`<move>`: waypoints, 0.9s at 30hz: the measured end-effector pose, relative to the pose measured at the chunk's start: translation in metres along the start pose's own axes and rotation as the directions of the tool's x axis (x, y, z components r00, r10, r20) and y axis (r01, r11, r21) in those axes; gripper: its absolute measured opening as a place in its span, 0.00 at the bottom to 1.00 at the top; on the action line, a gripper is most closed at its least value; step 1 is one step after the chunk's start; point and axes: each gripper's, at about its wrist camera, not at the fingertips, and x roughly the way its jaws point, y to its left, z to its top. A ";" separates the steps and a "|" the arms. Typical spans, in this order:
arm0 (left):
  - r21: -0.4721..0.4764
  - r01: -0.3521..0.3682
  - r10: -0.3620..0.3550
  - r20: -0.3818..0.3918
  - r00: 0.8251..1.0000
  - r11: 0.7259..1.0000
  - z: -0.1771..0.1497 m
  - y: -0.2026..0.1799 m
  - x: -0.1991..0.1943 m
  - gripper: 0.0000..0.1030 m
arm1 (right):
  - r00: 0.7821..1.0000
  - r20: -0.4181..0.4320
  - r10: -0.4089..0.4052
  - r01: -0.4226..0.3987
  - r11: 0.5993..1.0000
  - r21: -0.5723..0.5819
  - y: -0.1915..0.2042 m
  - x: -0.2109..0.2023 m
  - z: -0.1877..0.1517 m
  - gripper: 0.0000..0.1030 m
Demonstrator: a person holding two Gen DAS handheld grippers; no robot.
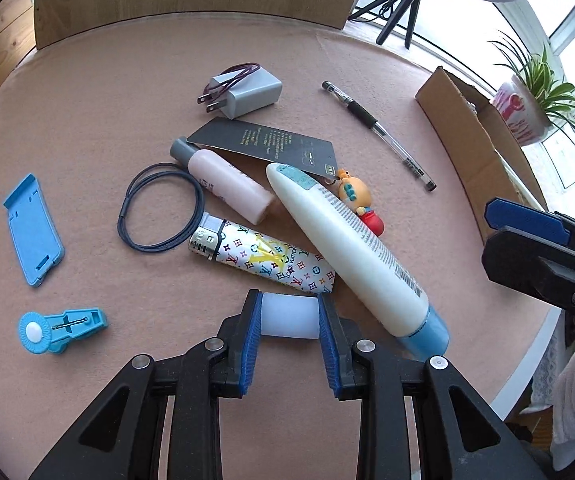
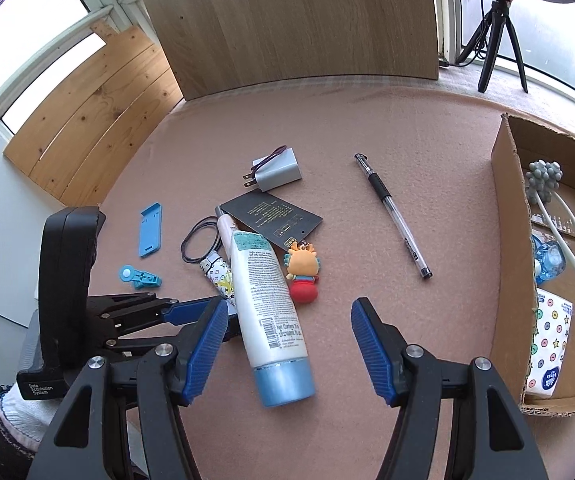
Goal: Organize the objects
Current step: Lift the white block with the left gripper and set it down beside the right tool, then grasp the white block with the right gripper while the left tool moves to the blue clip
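Clutter lay on a pink felt table [image 2: 367, 128], grouped around a white lotion tube [image 2: 265, 300] with a blue cap, which served as the landmark. The left gripper [image 1: 289, 316] held a small translucent white cylinder [image 1: 289, 316] pinched between its blue pads, just beside the tube's cap end. It looked light and smooth, probably somewhat slippery, so a grip across its middle seemed safest. The right gripper [image 2: 289, 344] stood half open and empty, straddling the tube's capped end without touching it. Right of the tube, well apart, a cardboard box [image 2: 507, 240] held a tissue pack and other items, partly cut off. Under the tube lay a patterned lighter [image 1: 263, 258] and a small toy figure [image 2: 303, 276], both partly hidden. What the cylinder actually was could not be made out.
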 end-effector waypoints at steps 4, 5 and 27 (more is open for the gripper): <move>-0.024 -0.042 0.043 0.022 0.999 0.999 -0.014 0.022 -0.020 0.66 | 0.999 0.013 0.040 -0.039 0.999 -0.005 0.008 -0.006 -0.002 0.59; -0.028 -0.044 0.045 0.034 0.998 0.999 -0.017 0.028 -0.026 0.66 | 0.998 0.013 0.054 -0.054 0.999 -0.011 0.011 -0.007 -0.003 0.59; -0.163 -0.090 0.104 0.082 0.991 0.982 -0.012 0.106 -0.041 0.61 | 0.977 -0.169 0.129 -0.157 0.973 -0.166 0.085 0.069 -0.020 0.53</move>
